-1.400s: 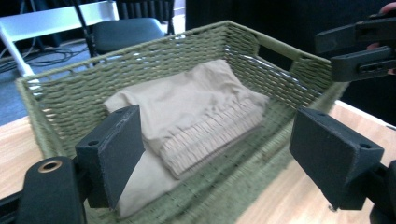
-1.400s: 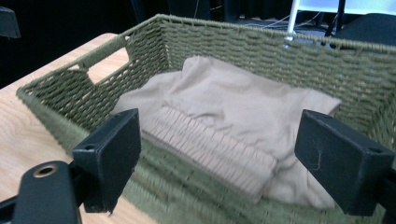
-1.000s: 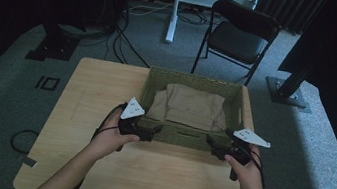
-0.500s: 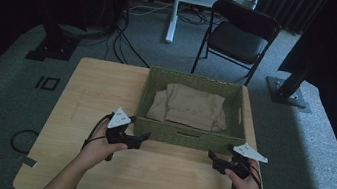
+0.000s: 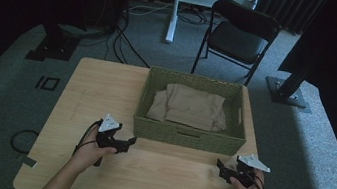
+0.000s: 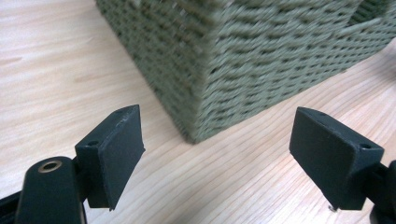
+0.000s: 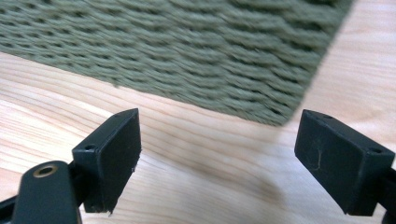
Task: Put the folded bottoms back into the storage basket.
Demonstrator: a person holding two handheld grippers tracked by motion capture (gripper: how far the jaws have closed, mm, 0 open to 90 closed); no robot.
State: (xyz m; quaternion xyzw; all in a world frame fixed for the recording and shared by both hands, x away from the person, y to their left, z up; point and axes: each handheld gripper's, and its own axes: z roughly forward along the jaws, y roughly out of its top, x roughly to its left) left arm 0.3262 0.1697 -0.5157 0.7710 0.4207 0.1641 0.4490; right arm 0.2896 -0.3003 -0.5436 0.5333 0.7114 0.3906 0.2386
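Both the left gripper [image 5: 132, 141] and right gripper [image 5: 220, 164] hover empty, jaws spread wide, over the wooden table [image 5: 91, 93] near the green woven basket [image 5: 185, 134] (folded tan cloth [image 5: 190, 107] inside).

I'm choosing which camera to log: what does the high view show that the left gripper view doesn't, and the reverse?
High view: the folded tan cloth inside the basket, the black chair, both hands and the right gripper.
Left gripper view: the left gripper with its jaws wide open, facing the basket's near corner close up.
Both: the green woven basket and the wooden table.
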